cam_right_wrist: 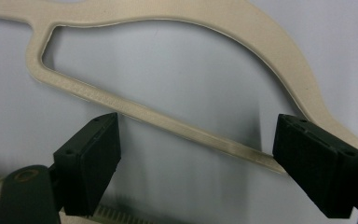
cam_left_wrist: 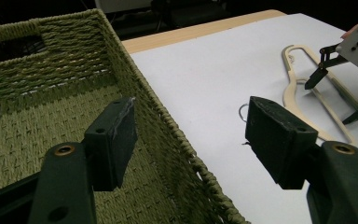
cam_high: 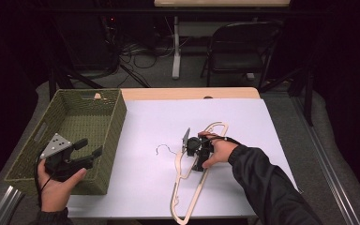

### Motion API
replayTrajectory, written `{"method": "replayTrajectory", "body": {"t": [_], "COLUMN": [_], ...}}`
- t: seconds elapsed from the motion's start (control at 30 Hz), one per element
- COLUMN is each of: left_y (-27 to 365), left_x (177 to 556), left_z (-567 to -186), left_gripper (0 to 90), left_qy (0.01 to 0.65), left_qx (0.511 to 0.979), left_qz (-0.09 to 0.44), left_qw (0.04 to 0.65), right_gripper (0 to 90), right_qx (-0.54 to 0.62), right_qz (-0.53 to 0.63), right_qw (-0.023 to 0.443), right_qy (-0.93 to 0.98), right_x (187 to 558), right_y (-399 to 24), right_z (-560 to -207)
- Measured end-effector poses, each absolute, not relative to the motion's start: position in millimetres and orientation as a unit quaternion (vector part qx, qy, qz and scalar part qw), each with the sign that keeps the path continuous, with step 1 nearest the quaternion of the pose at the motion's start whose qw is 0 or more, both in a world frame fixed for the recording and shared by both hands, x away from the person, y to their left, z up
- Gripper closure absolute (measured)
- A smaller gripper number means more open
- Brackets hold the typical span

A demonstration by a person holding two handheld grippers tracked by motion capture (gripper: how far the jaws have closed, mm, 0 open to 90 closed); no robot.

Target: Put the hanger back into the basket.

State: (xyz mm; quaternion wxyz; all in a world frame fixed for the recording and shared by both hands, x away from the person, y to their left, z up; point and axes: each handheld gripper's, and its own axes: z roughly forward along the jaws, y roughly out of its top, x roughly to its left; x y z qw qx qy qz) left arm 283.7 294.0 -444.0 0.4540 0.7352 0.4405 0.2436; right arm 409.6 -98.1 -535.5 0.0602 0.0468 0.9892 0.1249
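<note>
The cream hanger (cam_high: 194, 180) lies flat on the white table cover (cam_high: 243, 117), right of middle, running slantwise from near the person's edge up toward the far right, its thin wire hook (cam_high: 164, 149) curling off to the left. There may be two hangers overlapping; from above I can't quite separate them. The right gripper (cam_high: 193, 149) sits directly over the hanger, pointed down at it, and in the right gripper view its jaws stand wide apart with the straight bar (cam_right_wrist: 177, 126) passing across the gap between them. One pad is near the bar on each side, but whether either touches it is hard to tell. Nothing is pinched.

The hanger's near end runs to the table's front edge, and the hand (cam_high: 220, 151) and dark sleeve cover part of its upper loop.

Well off to the left, the left gripper (cam_high: 90, 147) is held above the near right wall of the green woven basket (cam_high: 115, 117), jaws spread wide and empty, straddling the rim (cam_left_wrist: 168, 126) in its own view.
</note>
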Motion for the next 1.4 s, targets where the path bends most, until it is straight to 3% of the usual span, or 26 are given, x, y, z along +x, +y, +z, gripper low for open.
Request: {"method": "replayTrajectory", "body": {"t": [0.5,0.8,0.87,1.0,1.17,1.33,1.4], "left_y": [294,294,294,294,294,294,293], "left_x": [284,284,284,284,284,284,284], "left_z": [-445,-445,-445,-445,-444,-445,-446], "left_gripper": [33.6,33.8,33.8,33.8,33.7,34.0,34.0], "left_qy": [0.441,0.441,0.441,0.441,0.441,0.441,0.441], "left_qx": [0.735,0.735,0.735,0.735,0.735,0.734,0.735], "left_qz": [0.243,0.244,0.244,0.244,0.244,0.244,0.243], "left_qw": [0.454,0.454,0.454,0.454,0.454,0.455,0.455], "right_gripper": [16.4,24.6,30.3,52.4,61.7,82.4,85.0], "right_qx": [0.057,0.073,0.072,0.071,0.068,0.049,0.051], "right_qz": [0.128,0.122,0.119,0.121,0.116,0.109,0.108], "right_qw": [0.026,0.011,0.011,0.007,0.006,0.001,-0.007], "right_qy": [0.99,0.99,0.99,0.99,0.991,0.993,0.993], "right_x": [418,417,416,413,412,408,408], "right_y": [-99,-99,-99,-99,-99,-98,-98], "right_z": [-537,-536,-535,-531,-530,-529,-529]}}
